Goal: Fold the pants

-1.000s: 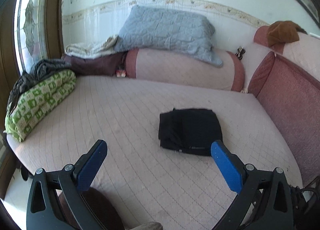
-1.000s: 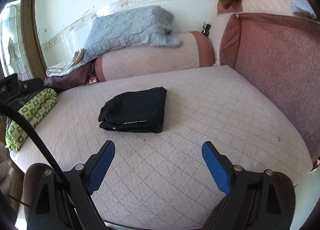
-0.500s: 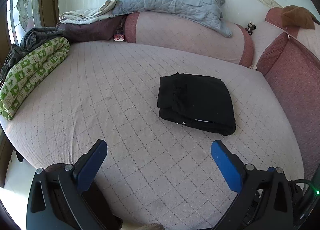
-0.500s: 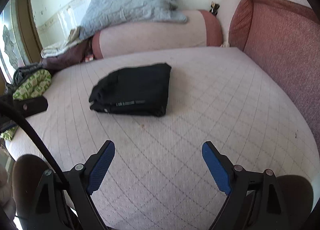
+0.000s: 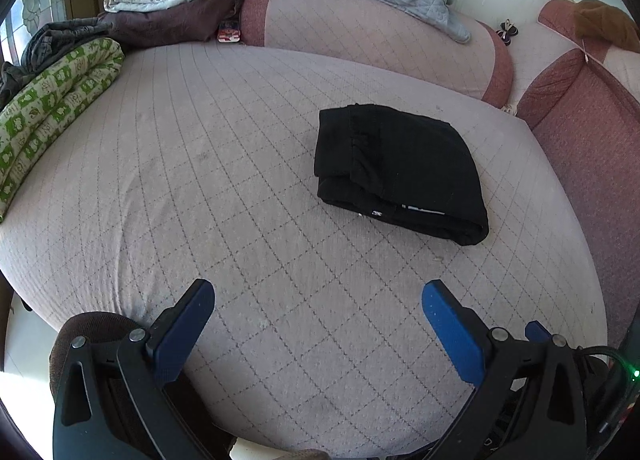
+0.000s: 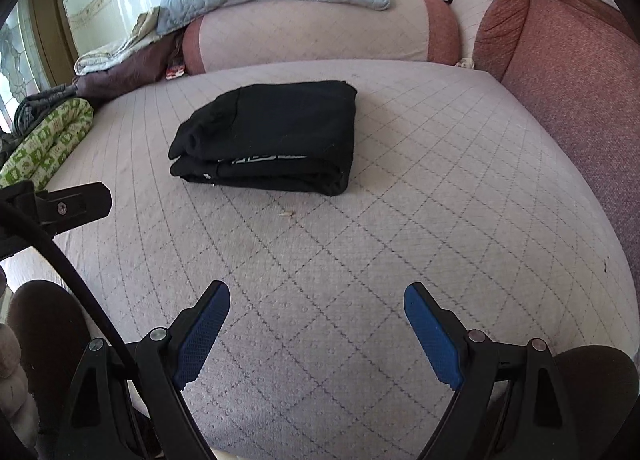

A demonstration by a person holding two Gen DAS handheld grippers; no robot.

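Now both cameras sit closer and lower than a second ago: folded black pants [image 5: 400, 172] mid-mattress; left gripper [image 5: 318, 310] and right gripper [image 6: 316, 310] spread, empty. Folding looks finished.

Both wrist views look forward from the bed's [image 5: 168, 164] near edge toward the bolster [image 6: 312, 32], sharing the folded pants [image 5: 396, 172]; the right seems slightly nearer.
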